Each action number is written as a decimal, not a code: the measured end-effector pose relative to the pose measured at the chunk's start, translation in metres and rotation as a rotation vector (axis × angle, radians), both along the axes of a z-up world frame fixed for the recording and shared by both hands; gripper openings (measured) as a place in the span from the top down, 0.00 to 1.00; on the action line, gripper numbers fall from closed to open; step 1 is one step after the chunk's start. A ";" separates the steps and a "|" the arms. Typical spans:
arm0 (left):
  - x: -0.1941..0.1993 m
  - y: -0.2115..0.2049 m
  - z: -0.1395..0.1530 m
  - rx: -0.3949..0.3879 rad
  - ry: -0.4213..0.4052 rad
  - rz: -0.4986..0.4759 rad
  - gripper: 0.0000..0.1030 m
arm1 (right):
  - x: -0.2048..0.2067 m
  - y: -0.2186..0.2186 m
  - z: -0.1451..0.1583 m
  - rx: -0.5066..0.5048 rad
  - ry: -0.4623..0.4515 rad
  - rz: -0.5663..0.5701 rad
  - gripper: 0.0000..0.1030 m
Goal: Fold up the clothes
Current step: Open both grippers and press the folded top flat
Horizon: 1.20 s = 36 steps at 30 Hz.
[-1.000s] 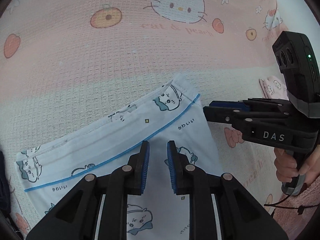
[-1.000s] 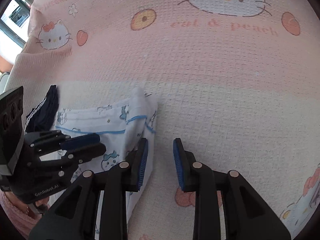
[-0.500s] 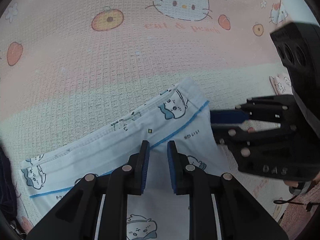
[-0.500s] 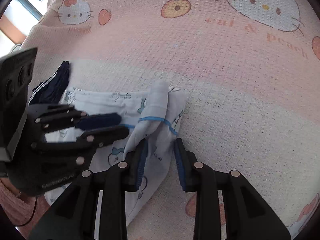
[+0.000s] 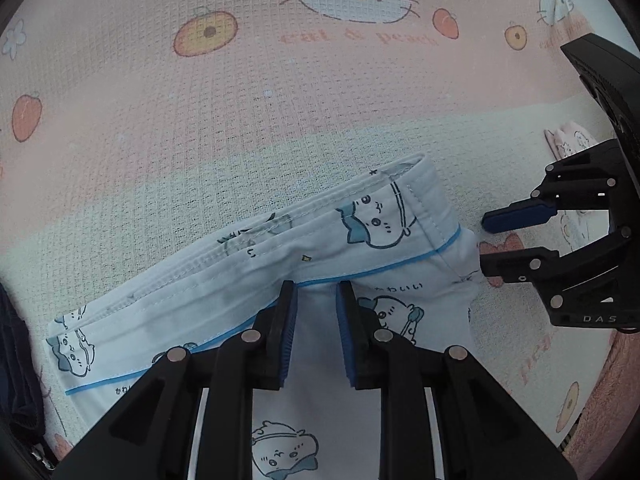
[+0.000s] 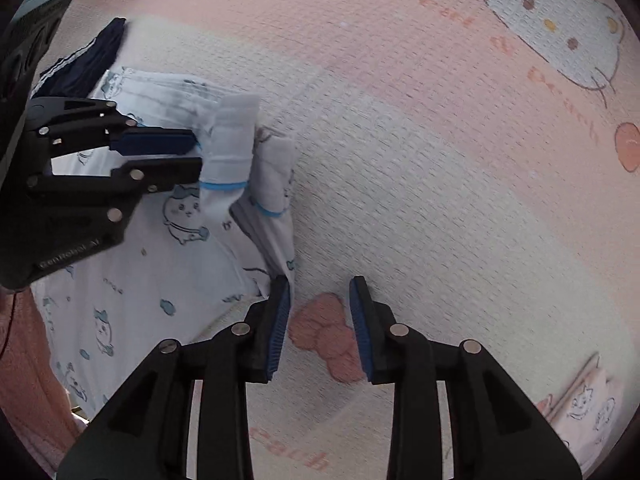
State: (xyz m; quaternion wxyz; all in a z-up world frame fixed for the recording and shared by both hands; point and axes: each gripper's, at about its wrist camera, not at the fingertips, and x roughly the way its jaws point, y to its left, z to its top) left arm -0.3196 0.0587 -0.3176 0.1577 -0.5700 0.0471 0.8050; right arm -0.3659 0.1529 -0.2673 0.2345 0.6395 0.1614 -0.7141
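Dark navy garment [image 6: 86, 62] at far left, partly hidden. Pale-blue printed garment [image 5: 248, 276] lies on pink waffle blanket [image 5: 280, 112], hem band doubled over, right corner rucked up.
Left tongs [image 5: 316, 300] over cloth, pads apart, nothing clamped.
Right tongs [image 6: 318, 300] apart at right edge, left pad touching cloth.
Judgement: thin, soft, light, limp; grip stitched hem corners.

garment [image 5: 280, 264] on blanket [image 5: 240, 120] | dark clothing [image 6: 88, 60] at its left end | right gripper [image 6: 320, 300] at its right edge
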 end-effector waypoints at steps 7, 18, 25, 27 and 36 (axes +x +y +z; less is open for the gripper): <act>0.001 0.013 0.007 0.008 0.058 0.001 0.78 | 0.003 0.017 0.028 -0.196 0.089 -0.166 0.67; -0.026 0.022 0.000 0.023 0.030 -0.005 0.77 | 0.001 0.013 0.027 -0.102 0.174 -0.183 0.66; -0.012 -0.017 0.010 0.080 0.080 0.016 0.76 | -0.002 0.021 0.022 -0.022 0.220 -0.221 0.64; -0.013 -0.022 0.016 0.096 0.106 0.038 0.76 | 0.003 0.012 0.035 -0.119 0.225 -0.207 0.64; 0.025 -0.130 0.007 0.047 0.019 0.266 0.76 | -0.004 -0.009 0.009 -0.106 0.146 -0.244 0.61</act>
